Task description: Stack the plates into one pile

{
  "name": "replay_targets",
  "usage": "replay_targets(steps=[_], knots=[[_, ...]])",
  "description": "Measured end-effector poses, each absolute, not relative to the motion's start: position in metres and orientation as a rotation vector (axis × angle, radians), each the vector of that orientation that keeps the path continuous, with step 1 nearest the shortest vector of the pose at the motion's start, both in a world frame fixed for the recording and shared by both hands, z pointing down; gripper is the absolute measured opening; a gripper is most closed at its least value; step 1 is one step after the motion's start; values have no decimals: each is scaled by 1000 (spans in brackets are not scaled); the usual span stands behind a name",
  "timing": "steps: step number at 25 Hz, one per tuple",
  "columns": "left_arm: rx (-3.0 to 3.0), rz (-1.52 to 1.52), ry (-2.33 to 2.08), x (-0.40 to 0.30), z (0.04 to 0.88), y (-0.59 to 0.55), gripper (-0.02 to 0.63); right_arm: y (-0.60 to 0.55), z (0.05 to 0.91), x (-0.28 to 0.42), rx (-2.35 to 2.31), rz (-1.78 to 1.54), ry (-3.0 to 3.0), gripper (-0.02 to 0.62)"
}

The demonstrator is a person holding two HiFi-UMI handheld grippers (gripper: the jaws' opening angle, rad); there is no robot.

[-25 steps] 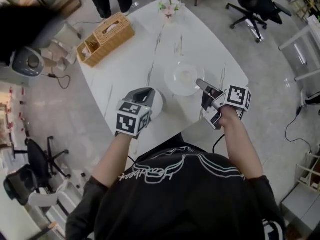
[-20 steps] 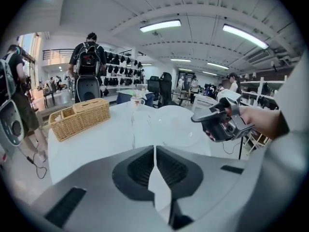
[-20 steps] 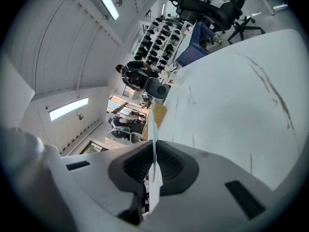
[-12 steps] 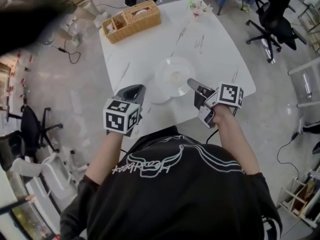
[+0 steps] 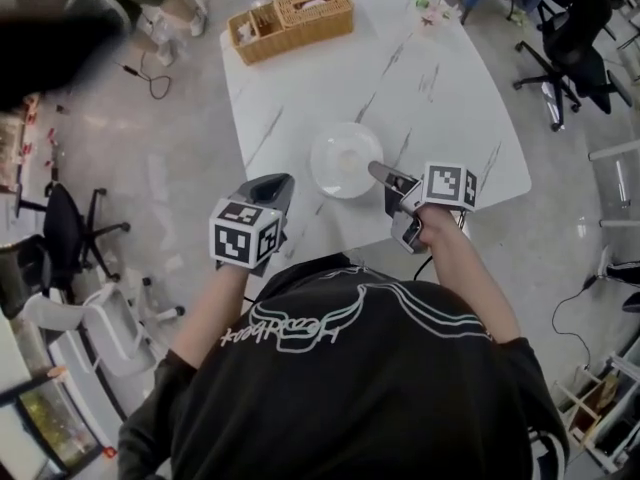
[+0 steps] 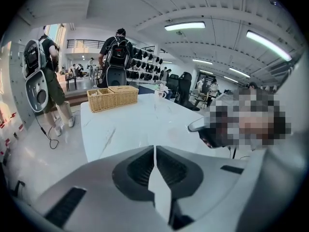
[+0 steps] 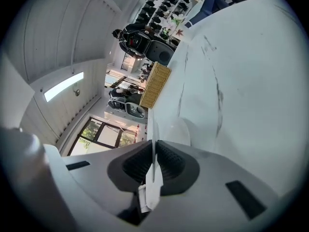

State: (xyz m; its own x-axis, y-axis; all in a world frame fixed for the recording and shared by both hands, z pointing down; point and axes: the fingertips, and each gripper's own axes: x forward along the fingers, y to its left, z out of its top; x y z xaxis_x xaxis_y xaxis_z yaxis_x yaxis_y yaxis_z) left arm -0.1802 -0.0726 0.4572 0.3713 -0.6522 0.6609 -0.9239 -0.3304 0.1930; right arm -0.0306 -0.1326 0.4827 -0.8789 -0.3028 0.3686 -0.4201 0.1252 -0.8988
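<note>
I hold both tools fully closed and empty. The left gripper (image 5: pixel 279 181) hangs off the marble table's (image 5: pixel 450 88) near edge, and the right gripper (image 5: pixel 375 168) is at the white plate's (image 5: pixel 338 158) rim.

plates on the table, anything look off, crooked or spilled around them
Nothing stands out. The plates sit as one level pile on the white table, close to the edge nearest the person, with no spill or visible chip. The left claw and right claw are both shut and empty.
</note>
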Motion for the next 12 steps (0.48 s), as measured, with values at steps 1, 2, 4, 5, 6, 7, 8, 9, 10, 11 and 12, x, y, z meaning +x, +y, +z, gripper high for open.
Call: replay_targets(steps=[1,2,4,5,6,7,8,9,10,11,12], knots=[[2082,651,-1349,-184,460,-72,34,-132,487,-34,741,1879,-2269,43],[2078,655,-1341,-187,463,-72,34,-131,491,-36,749,1883,-2256,43],[2080,665,-1318,-191,466,-72,34,-130,496,-39,771,1881,-2233,43],[2084,670,-1305,-192,466,-73,34,-129,498,-41,787,1872,-2225,43],[2089,675,-1291,-194,467,-74,34,-129,500,-42,804,1858,-2217,43],[2095,679,-1278,-196,468,-75,34,-129,501,-43,822,1844,-2213,43],[2101,684,-1265,-197,469,-77,34,-130,502,-45,840,1824,-2212,43],[2107,688,-1251,-199,470,-78,34,-130,502,-46,856,1795,-2217,43],[2115,692,-1238,-200,471,-80,34,-131,502,-46,873,1753,-2227,43],[2123,695,-1227,-201,472,-82,34,-132,501,-47,886,1703,-2239,43],[2131,697,-1218,-202,474,-83,34,-132,501,-48,893,1649,-2253,46]])
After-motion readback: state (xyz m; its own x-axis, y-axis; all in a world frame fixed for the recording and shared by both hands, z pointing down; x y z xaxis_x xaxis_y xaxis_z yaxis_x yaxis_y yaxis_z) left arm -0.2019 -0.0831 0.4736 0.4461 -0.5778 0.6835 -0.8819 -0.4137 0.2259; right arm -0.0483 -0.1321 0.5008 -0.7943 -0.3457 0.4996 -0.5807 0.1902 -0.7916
